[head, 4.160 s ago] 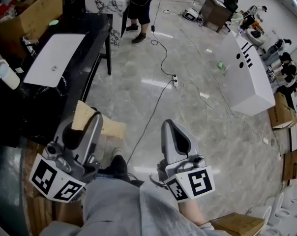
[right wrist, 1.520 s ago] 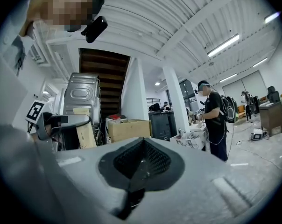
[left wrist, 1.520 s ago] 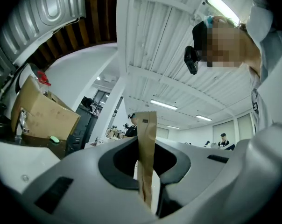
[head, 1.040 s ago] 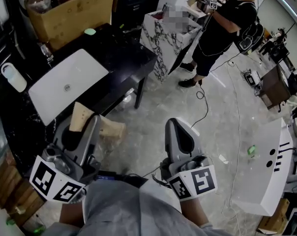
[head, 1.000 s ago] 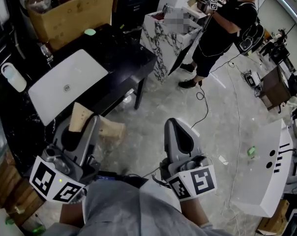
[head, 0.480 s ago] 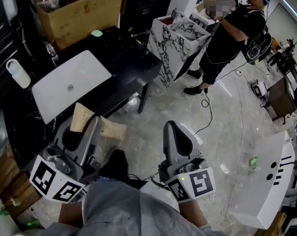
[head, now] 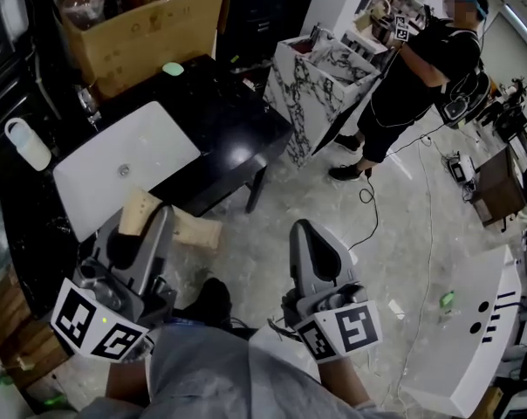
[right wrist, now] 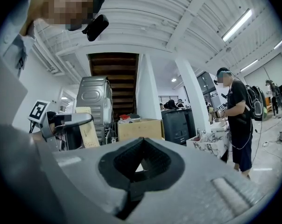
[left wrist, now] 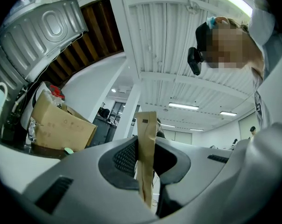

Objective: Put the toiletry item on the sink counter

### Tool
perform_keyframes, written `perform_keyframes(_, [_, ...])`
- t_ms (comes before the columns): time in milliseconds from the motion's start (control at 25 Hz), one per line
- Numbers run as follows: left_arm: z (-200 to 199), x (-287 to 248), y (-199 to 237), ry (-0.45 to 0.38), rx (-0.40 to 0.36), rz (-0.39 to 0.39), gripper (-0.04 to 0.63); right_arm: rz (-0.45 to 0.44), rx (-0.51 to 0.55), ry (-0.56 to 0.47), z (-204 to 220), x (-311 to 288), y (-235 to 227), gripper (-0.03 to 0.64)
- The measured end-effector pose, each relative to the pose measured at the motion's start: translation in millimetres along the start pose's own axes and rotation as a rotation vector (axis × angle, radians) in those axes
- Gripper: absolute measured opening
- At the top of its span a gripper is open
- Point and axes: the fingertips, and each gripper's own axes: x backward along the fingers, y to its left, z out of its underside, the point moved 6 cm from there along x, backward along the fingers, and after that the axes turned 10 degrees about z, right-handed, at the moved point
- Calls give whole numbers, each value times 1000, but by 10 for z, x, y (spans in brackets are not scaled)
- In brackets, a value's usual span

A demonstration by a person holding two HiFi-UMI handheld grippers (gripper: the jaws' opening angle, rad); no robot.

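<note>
Nearest the person, the left gripper (head: 141,231) has its fingers closed on a flat tan paper packet (head: 140,208). In the left gripper view the packet stands upright, pinched between the two dark pads with its crimped top edge above them. The right gripper (head: 309,234) is held alongside, well apart from the left. Its fingers are pressed together with nothing between them, as the right gripper view shows.

In the head view the packet is held off the surface and overlaps the near edge of the black counter (head: 224,125), just in front of the white sink basin (head: 124,168). The basin is set into the counter's left half. A white bottle (head: 26,144) stands at the counter's left edge, beside the basin, and a chrome tap (head: 87,103) rises behind the basin. A small pale green item (head: 173,68) lies near the far edge.

A large open cardboard box (head: 146,24) sits just behind the far edge. Past the counter's right corner is a marble-patterned cabinet (head: 326,77). Beyond it, a person in dark clothes (head: 420,68) stands on the pale floor (head: 394,260), where a cable trails.
</note>
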Motion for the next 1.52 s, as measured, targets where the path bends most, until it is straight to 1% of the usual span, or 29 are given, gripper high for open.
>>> perform_keyframes(160, [-5, -62, 318, -14, 2, -51, 55, -21, 15, -6, 13, -381, 4, -2])
perform_keyframes(240, [-17, -86, 505, -22, 14, -79, 55, -30, 9, 5, 22, -596, 24, -2])
perform_keyframes(360, [-82, -125, 797, -29, 12, -113, 54, -59, 8, 14, 11, -936, 111, -2])
perform_keyframes(520, [-132, -219, 1144, -47, 20, -143, 55, -110, 23, 36, 4, -1371, 236, -2])
perform_keyframes(800, [-138, -360, 1668, -76, 47, -188, 54, -161, 42, 58, 23, -2021, 339, -2])
perform_keyframes(880, [-117, -366, 1845, -90, 68, -206, 54, -179, 42, 62, 59, -2202, 400, -2])
perform_keyframes(1040, [-70, -368, 2130, -135, 137, -233, 54, -221, 41, 70, 125, -2495, 533, -2])
perform_keyframes(1240, [-39, -371, 2417, -158, 167, -268, 54, -262, 98, 92, 195, -2789, 721, -2])
perform_keyframes(1440, [34, -319, 2631, -206, 236, -310, 54, -307, 162, 98, 254, -2971, 893, 0])
perform_keyframes(1520, [39, -324, 2673, -211, 246, -320, 54, -328, 170, 120, 283, -3015, 959, 2])
